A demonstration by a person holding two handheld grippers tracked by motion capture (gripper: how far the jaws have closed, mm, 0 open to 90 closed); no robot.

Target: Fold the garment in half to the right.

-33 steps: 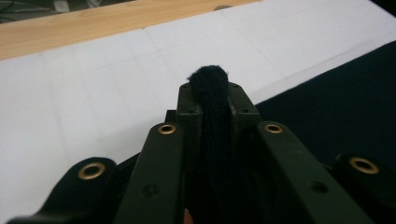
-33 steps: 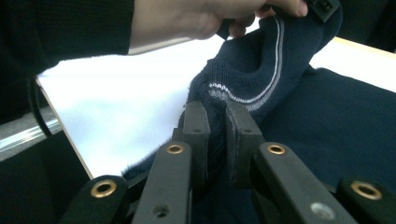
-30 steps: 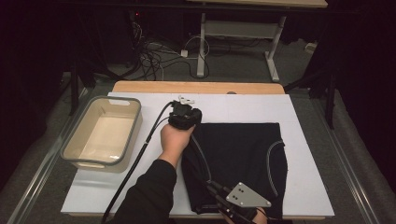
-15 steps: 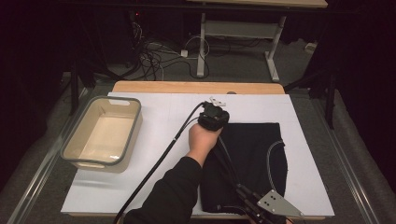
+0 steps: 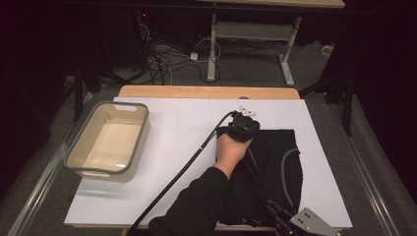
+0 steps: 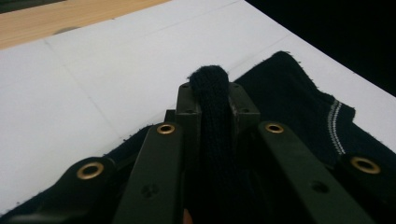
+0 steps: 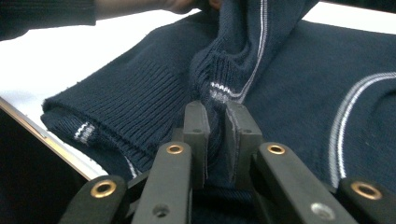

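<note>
A dark navy knitted sweater (image 5: 278, 162) with thin white stripes lies on the right half of the white board (image 5: 172, 147). My left gripper (image 5: 244, 118) is at the sweater's far left corner, shut on a bunched fold of the knit (image 6: 212, 88) that stands up between its jaws. My right gripper (image 5: 275, 214), with its grey plate, is at the board's near edge. It is shut on the sweater's ribbed hem (image 7: 217, 100), which rises from the pads toward the other hand. The rest of the sweater (image 7: 299, 70) lies flat beyond it.
A beige plastic tub (image 5: 74, 160) with a grey rim stands on the board's left part. The bare wooden table edge (image 5: 196, 92) runs along the far side. Cables and a desk frame are on the floor beyond.
Both hands have moved to the right, carrying the gripped side of the sweater with them. The sweater now covers a narrower patch further right on the board.
</note>
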